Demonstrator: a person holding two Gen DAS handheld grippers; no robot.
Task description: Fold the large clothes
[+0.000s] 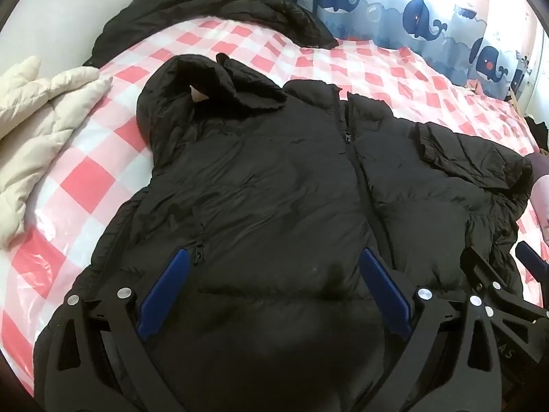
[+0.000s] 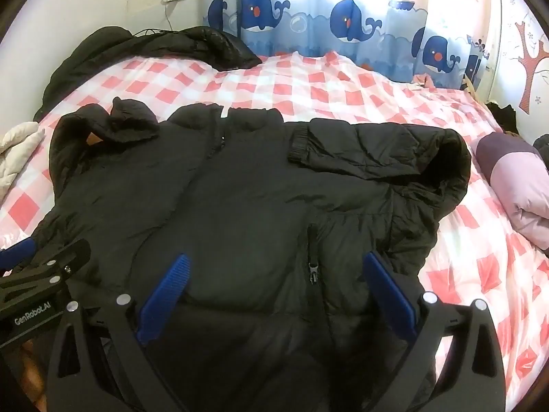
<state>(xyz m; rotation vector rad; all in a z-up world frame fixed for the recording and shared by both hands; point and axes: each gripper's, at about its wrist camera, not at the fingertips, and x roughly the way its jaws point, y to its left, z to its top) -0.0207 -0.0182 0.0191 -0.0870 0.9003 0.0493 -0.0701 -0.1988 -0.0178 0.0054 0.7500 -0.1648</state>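
Black jacket (image 1: 274,185) lay front-up on the checked bed (image 1: 85,178), zipped, hood (image 1: 192,92) at the far end from both grippers. One sleeve (image 2: 360,151) was folded across the chest, cuff near the zip.

Left gripper (image 1: 274,285) hovered over the near hem, jaws spread wide, nothing between the pads; a pocket zip (image 1: 199,252) sat just inside its left finger. Right gripper (image 2: 274,292) was also released, jaws wide over the hem, another pocket zip (image 2: 312,267) between its fingers. Whether either touched the fabric, can't tell.

The two grippers were side by side, close. Beyond the jacket: second dark coat (image 1: 212,10) at the far bed edge, whale curtain (image 2: 343,20) behind. White quilt (image 1: 37,127) far left, purple bundle (image 2: 514,185) far right.
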